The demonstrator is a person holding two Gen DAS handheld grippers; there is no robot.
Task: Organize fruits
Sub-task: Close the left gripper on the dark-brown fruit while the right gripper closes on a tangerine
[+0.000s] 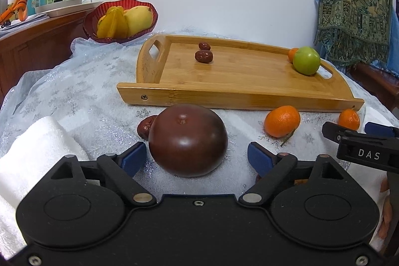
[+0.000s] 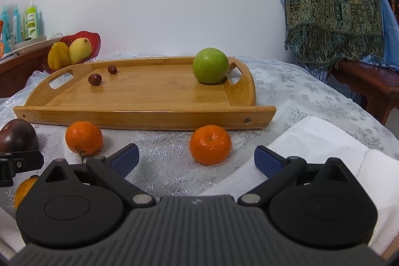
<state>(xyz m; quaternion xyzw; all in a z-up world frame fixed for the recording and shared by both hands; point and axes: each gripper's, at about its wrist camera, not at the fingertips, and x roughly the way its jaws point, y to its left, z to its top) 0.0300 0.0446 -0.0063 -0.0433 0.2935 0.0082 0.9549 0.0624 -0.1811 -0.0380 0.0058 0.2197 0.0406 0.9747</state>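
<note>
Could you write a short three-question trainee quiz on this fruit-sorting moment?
1. True or false: the green apple lies on the wooden tray.
2. How many red dates lie on the tray?
3. Which fruit sits between the left gripper's fingers: A) the dark purple fruit, B) a tangerine, C) the mango?

Key
1. True; it rests at the tray's right end, beside the handle cutout.
2. Two, near the left handle.
3. A. The left pad looks at or very near its skin, the right pad clearly apart. The right gripper stands open, with the tangerine just beyond its tips.
</note>
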